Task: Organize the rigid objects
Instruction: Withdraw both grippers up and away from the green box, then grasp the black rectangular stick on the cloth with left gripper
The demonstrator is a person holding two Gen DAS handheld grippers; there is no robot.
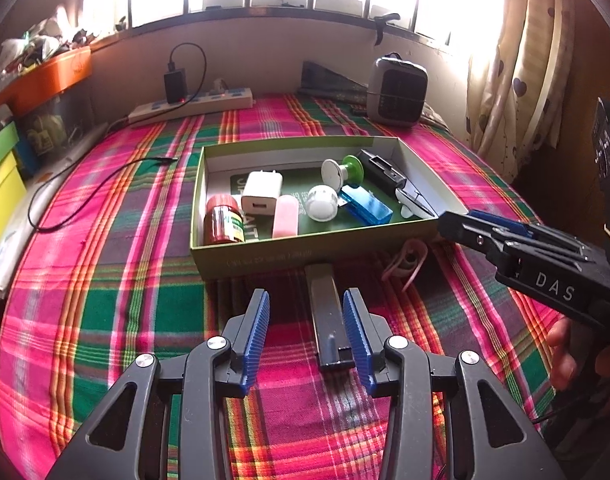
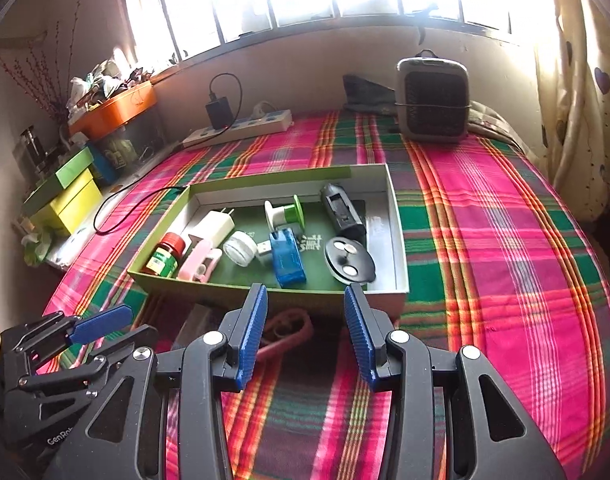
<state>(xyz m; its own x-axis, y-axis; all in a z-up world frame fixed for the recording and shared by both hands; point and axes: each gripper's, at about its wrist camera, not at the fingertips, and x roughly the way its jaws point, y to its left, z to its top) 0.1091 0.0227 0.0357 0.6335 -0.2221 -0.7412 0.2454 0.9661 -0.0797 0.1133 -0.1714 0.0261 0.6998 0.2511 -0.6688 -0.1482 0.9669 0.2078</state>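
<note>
A green cardboard box (image 1: pixel 289 249) (image 2: pixel 209 288) sits on the plaid cloth. It holds a red jar (image 1: pixel 222 221), a white charger (image 1: pixel 261 194), a pink case (image 1: pixel 285 217), a blue USB device (image 1: pixel 367 205) and several other small items. A black bar (image 1: pixel 325 312) lies on the cloth just in front of the box, between my open left gripper's (image 1: pixel 307 330) fingers. A pink ring-shaped object (image 2: pixel 285 334) (image 1: pixel 405 262) lies by the box's near wall, just ahead of my open, empty right gripper (image 2: pixel 305 334).
A white power strip (image 1: pixel 193 106) with a black adapter and a grey heater (image 1: pixel 397 90) stand at the far edge. A black cable (image 1: pixel 85 184) trails on the left. Coloured boxes (image 2: pixel 65 196) and an orange tray (image 2: pixel 113 110) stand at the left. A curtain (image 2: pixel 573 80) hangs at the right.
</note>
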